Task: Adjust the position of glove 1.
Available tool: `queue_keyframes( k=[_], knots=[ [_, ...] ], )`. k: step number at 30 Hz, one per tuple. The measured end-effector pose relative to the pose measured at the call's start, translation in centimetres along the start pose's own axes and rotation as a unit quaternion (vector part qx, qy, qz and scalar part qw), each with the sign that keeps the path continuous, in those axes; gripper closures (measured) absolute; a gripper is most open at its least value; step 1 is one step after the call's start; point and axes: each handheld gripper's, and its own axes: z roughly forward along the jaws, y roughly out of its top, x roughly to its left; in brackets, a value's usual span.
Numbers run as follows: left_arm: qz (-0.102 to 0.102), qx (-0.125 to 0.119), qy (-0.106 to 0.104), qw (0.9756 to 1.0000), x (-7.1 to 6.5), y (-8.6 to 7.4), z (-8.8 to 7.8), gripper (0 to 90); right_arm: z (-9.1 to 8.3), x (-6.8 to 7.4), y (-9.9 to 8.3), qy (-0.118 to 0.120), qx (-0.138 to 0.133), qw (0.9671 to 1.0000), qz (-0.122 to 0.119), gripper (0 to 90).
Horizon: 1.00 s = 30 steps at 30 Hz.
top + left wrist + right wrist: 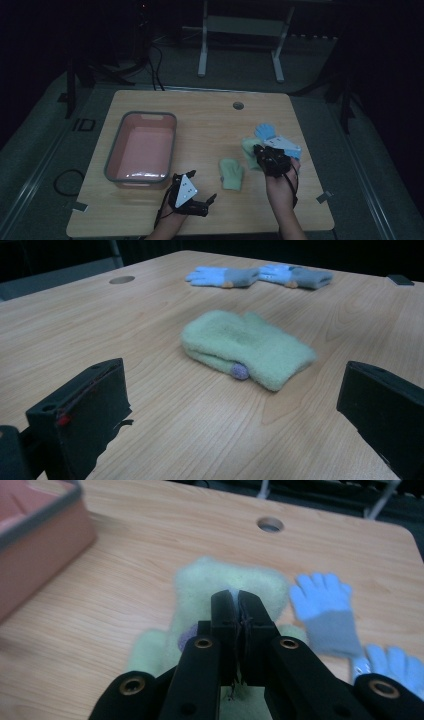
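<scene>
R gripper (239,611) pinched tight on fuzzy green mitten (227,582), for lifting to pink plastic tub (141,146). L gripper (240,405) wide apart, waiting by 2nd green mitten (247,348).

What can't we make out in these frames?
- Green mitten under the right gripper: in the right gripper view the shut jaws cover the pinch point, so how much fabric is caught is unclear.
- Same mitten, high view: the hand and gripper cover most of it.
- Pink bin, right gripper view: cut off by the left edge, blurred.
- High view: dim overall.
</scene>
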Motion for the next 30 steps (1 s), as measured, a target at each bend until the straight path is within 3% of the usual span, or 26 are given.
queue_keyframes(
  k=[7,16,19,24,30],
  knots=[
    [0.000,-0.001,0.000,1.0000,0.0,0.0,0.0,0.3,0.3,2.7,0.6,0.022,-0.001,0.9997,0.008,87.0],
    [0.001,0.001,-0.001,1.0000,0.0,0.0,0.0,0.3,2.5,5.1,-1.5,0.011,0.026,0.9994,0.021,87.0],
    [0.001,-0.001,-0.002,1.0000,0.0,0.0,0.0,0.3,3.1,5.6,-2.4,0.007,0.035,0.9991,0.022,87.0],
    [0.004,0.000,-0.001,1.0000,-0.1,0.0,-0.1,0.3,4.2,5.8,-3.8,0.008,0.050,0.9978,0.044,87.0],
    [0.006,0.000,0.001,1.0000,-0.1,0.0,0.0,0.3,5.5,6.0,-4.9,0.007,0.063,0.9968,0.049,87.0]
  ],
)
